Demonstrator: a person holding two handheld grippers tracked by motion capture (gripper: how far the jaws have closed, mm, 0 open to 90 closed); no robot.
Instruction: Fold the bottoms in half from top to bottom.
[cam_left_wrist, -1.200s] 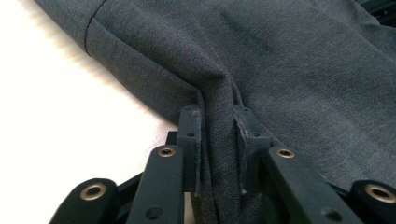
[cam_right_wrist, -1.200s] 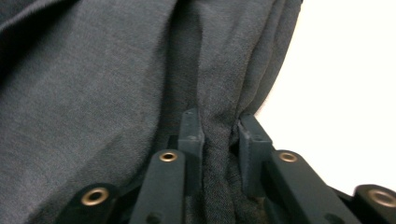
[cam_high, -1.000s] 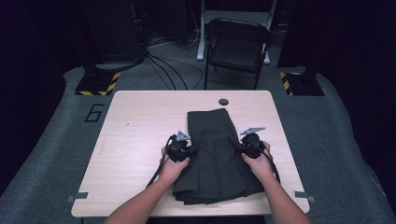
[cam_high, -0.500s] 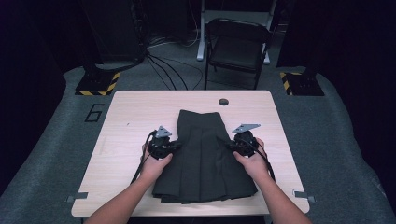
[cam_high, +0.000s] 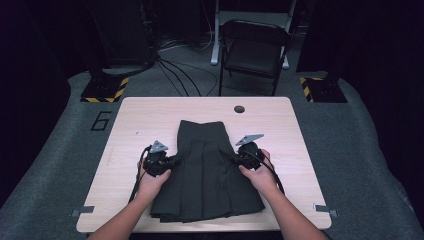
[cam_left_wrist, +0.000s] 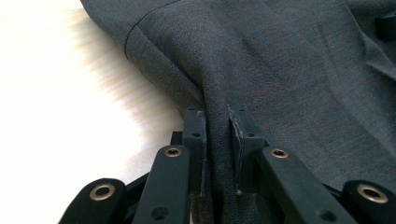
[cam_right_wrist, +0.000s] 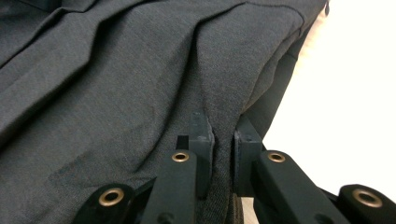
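While both forearms reach in from the near edge of the table (cam_high: 150, 107), each hand curls around its tool from behind, knuckles up. The left gripper (cam_high: 172, 161) points inward, its jaws clamped on a fold at the left edge of the dark grey pleated skirt (cam_high: 205, 170). The right gripper (cam_high: 234, 156) mirrors it, jaws pinched on the skirt's right edge. Between them, the skirt lies flat on the wooden top, waistband far, hem near the person.
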